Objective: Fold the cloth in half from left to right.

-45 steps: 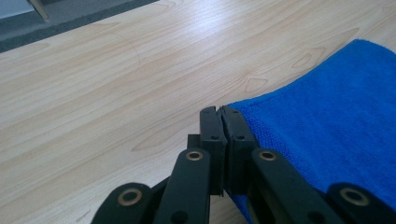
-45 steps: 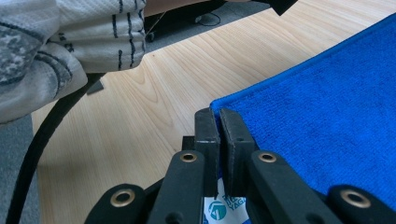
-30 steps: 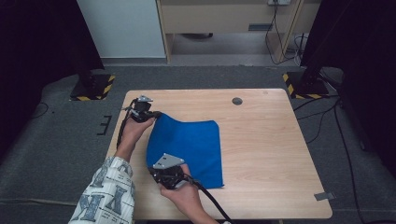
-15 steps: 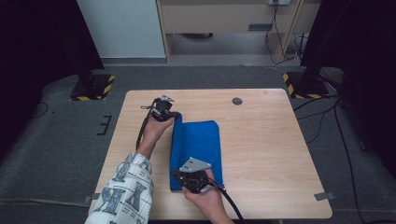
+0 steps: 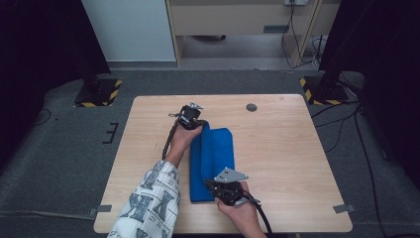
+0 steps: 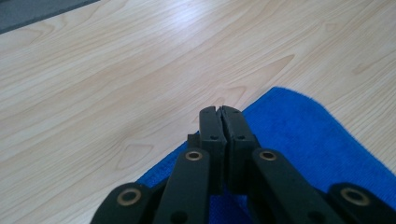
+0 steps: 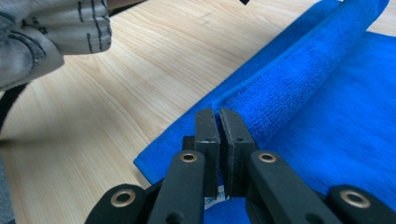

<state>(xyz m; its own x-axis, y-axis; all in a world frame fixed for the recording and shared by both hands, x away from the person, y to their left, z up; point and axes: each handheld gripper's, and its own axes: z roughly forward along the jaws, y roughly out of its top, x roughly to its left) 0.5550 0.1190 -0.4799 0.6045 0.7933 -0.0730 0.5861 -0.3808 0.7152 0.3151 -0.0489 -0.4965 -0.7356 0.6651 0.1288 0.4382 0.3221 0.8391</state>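
A blue towel (image 5: 220,148) lies on the wooden table (image 5: 292,153), its left side lifted and rolled over toward the right. My left gripper (image 5: 198,124) is at the towel's far left corner, jaws shut on the cloth edge. In the left gripper view the left gripper (image 6: 219,112) shows closed jaws with the blue towel (image 6: 303,135) under and behind them. My right gripper (image 5: 213,186) holds the near corner. The right gripper (image 7: 218,114) is pressed shut in its own view, with a white tag pinched low between the jaws and the folded towel (image 7: 303,79) running away from them.
A small dark round disc (image 5: 251,107) sits in the tabletop near the far edge. A patterned sleeve (image 5: 148,198) reaches in over the table's near left part. Bare wood lies to the right of the towel. Grey carpet surrounds the table.
Both hands have travelled to the right with the towel's left edge. The towel, spread wide a second ago, now lies as a narrower folded strip.
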